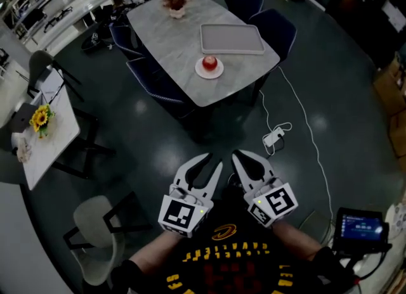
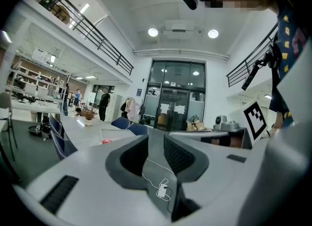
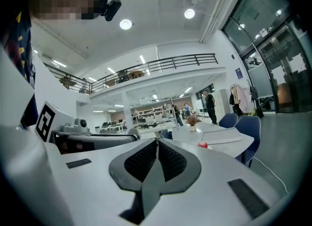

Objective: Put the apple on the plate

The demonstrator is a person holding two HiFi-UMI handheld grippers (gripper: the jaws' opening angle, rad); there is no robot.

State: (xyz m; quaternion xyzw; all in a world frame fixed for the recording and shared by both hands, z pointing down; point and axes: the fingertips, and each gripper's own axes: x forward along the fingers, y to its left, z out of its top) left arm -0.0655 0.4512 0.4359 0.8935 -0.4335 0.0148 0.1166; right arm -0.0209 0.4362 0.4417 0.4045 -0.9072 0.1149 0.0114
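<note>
A red apple [image 1: 210,63] rests on a small white plate [image 1: 202,73] near the front end of a grey marble table [image 1: 177,39], far from both grippers. From the left gripper view the apple [image 2: 106,141] is a small red dot; it also shows in the right gripper view [image 3: 203,144]. My left gripper [image 1: 214,161] is held close to the person's body, its jaws a narrow gap apart and empty [image 2: 156,140]. Beside it, my right gripper [image 1: 236,154] has its jaw tips touching, with nothing between them [image 3: 157,141].
A grey tray [image 1: 231,38] lies behind the plate, with a potted plant [image 1: 176,1] at the table's far end. Dark blue chairs [image 1: 276,26] surround the table. A white cable with an adapter [image 1: 274,137] trails on the floor. A side table with sunflowers [image 1: 41,121] stands left.
</note>
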